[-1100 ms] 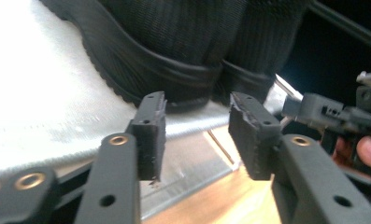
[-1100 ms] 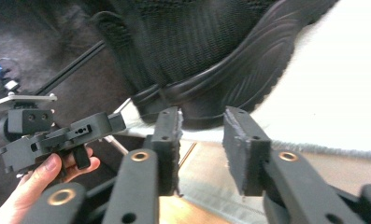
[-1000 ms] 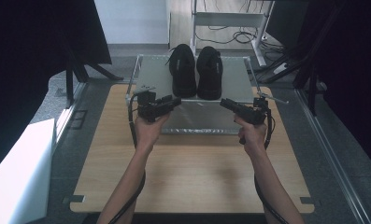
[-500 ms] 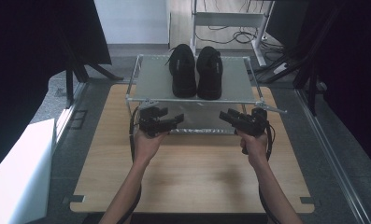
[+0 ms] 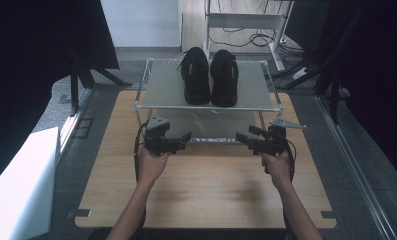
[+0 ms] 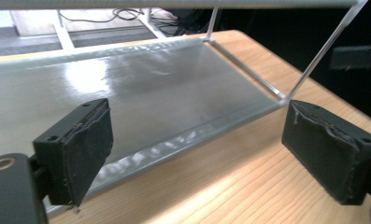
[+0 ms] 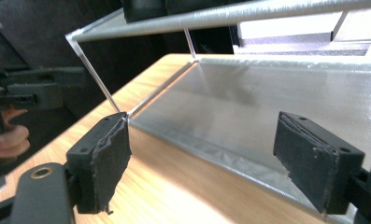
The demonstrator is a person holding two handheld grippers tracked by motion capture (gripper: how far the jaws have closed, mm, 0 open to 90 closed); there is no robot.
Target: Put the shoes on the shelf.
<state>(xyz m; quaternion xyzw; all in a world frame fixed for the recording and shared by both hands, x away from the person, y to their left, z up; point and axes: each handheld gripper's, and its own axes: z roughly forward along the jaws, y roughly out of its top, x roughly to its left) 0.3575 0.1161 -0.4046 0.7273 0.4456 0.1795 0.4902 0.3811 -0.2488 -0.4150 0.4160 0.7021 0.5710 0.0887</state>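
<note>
A pair of black shoes, left (image 5: 195, 75) and right (image 5: 224, 76), stands side by side on the top shelf (image 5: 161, 90) of a two-tier metal rack. Its lower shelf (image 5: 211, 125) is bare, and it spreads out ahead in the left gripper view (image 6: 127, 93) and the right gripper view (image 7: 276, 102). My left gripper (image 5: 186, 136) hovers just in front of the rack's lower left, open, with nothing between its pads (image 6: 80, 149). My right gripper (image 5: 241, 137) mirrors it at the lower right, also open and holding nothing (image 7: 209, 158).
The rack stands at the far end of a wooden board (image 5: 206, 185). A white box (image 5: 21, 185) lies off the board to the left. Behind the rack are a white desk frame (image 5: 246, 20) and cables. Dark stands flank both sides.
Both grippers have drawn back from the rack's front edge toward the person and dropped lower. The shoes have not moved.
</note>
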